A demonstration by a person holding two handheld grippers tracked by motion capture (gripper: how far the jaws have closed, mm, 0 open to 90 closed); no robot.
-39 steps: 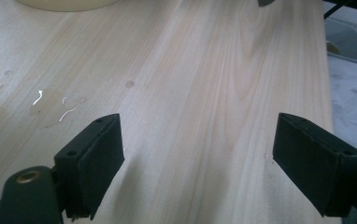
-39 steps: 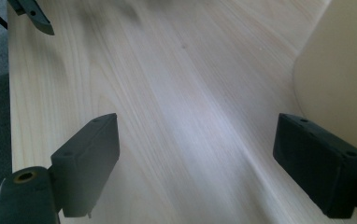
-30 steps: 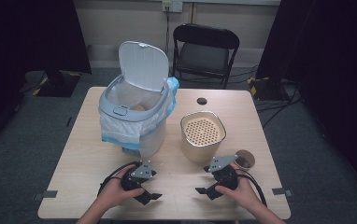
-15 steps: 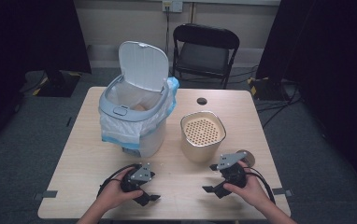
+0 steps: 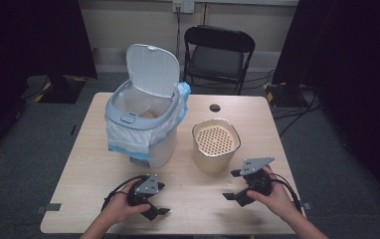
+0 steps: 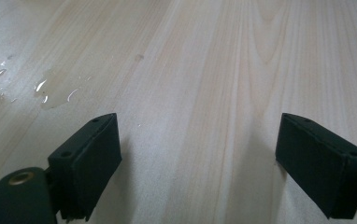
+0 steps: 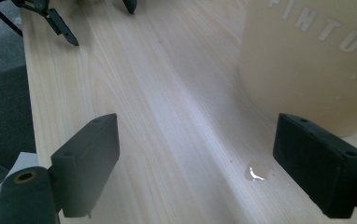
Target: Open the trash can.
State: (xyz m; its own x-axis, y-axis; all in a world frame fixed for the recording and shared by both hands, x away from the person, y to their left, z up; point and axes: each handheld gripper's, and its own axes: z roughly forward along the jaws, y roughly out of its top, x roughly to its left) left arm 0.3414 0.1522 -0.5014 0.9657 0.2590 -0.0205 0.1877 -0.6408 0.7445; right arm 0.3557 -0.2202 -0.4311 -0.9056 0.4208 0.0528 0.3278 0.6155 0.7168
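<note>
Dim room w/ dark curtains, black folding chair (image 5: 219,56) at top centre behind pale wood surface (image 5: 88,154). Upper left of surface: white bin (image 5: 141,127), lid up, bag liner folded over rim. Right of centre: cream container (image 5: 216,144) w/ perforated top, raised lettering on its side in right gripper view. Bottom left: left gripper (image 5: 159,199) in hand, jaws spread wide, nothing between, just above bare wood. Bottom right: right gripper (image 5: 232,184) in hand, also wide, empty, near container base. Small wet drops (image 6: 50,88) on wood, upper left of left gripper view; one drop (image 7: 256,172) by container in right gripper view.
</note>
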